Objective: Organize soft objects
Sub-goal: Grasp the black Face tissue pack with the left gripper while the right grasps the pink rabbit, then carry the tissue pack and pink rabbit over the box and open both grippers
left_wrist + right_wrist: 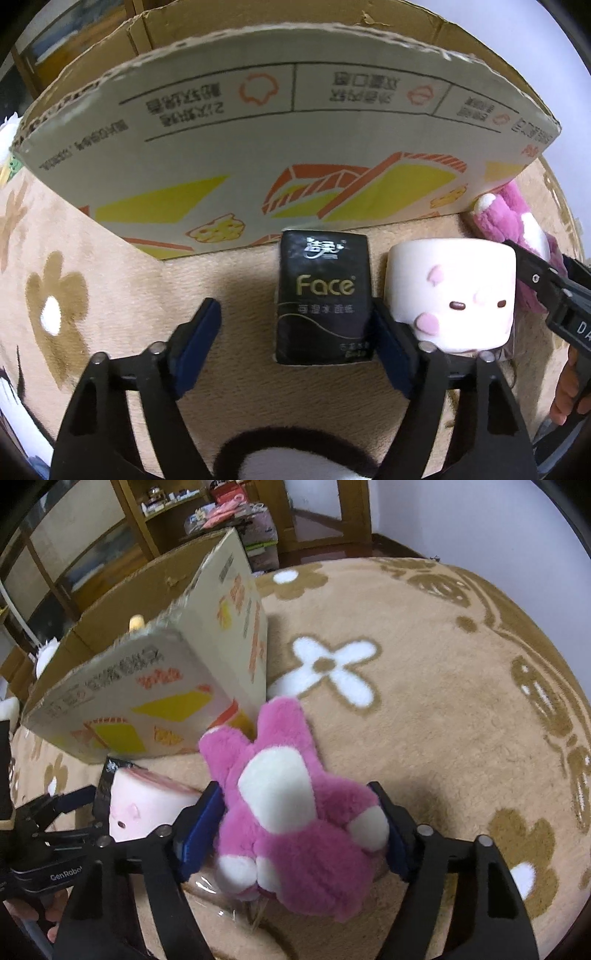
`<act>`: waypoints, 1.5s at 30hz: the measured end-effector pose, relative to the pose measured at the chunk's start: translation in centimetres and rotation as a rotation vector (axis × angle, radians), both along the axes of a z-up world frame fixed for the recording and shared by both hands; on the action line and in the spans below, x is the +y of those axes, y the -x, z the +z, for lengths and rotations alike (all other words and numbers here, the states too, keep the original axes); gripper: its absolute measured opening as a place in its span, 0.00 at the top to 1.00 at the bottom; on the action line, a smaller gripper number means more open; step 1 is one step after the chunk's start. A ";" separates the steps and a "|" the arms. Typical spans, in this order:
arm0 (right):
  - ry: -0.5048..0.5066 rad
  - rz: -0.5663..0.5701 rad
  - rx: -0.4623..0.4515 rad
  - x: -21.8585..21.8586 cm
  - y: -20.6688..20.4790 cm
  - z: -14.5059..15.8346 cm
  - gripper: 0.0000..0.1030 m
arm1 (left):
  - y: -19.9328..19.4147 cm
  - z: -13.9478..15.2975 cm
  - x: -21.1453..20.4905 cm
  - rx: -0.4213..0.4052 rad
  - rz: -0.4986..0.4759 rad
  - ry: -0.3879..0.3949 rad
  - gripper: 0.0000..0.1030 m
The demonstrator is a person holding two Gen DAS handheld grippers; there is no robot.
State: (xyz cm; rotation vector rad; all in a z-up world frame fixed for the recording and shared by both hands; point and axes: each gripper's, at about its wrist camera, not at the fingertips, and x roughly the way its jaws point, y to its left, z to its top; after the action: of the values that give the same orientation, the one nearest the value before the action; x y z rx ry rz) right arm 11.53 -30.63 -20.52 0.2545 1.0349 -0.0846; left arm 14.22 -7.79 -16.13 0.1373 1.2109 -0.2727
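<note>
A black "Face" tissue pack [323,299] lies on the rug in front of an open cardboard box [258,140]. My left gripper [297,325] is open around it, the right finger touching its side, the left finger apart. A white marshmallow-shaped squishy [450,295] sits just right of the pack; it also shows in the right wrist view [144,805]. A pink and white plush toy [288,812] lies by the box corner [207,657]. My right gripper [303,823] straddles the plush, jaws wide, pads at its sides. The plush also shows in the left wrist view [517,225].
A beige flower-patterned rug [424,720] covers the floor. The box stands open-topped with something yellow [136,622] inside. Wooden shelves [177,513] with clutter stand behind. A white plush [7,129] lies left of the box. A dark-rimmed white shape [295,461] is under the left gripper.
</note>
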 end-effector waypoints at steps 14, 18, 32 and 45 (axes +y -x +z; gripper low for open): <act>0.069 0.049 -0.055 1.3 1.0 2.0 0.34 | 2.6 1.4 -1.7 -0.027 -0.020 -0.022 0.56; 0.068 0.044 -0.084 1.4 1.5 3.0 0.35 | 3.9 2.5 -2.4 -0.057 -0.037 -0.044 0.56; 0.201 -0.013 -0.238 2.3 4.8 8.5 0.36 | 8.1 10.4 -0.7 -0.290 0.016 0.024 0.56; 0.222 -0.015 -0.432 2.8 6.1 14.1 0.36 | 8.6 15.0 2.6 -0.562 0.021 0.062 0.56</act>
State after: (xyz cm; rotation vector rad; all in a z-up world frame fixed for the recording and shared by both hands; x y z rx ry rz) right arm 5.38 -27.79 -6.39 0.0721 0.5881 -0.1494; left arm 5.61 -5.15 -1.12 0.1353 0.6455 -0.2325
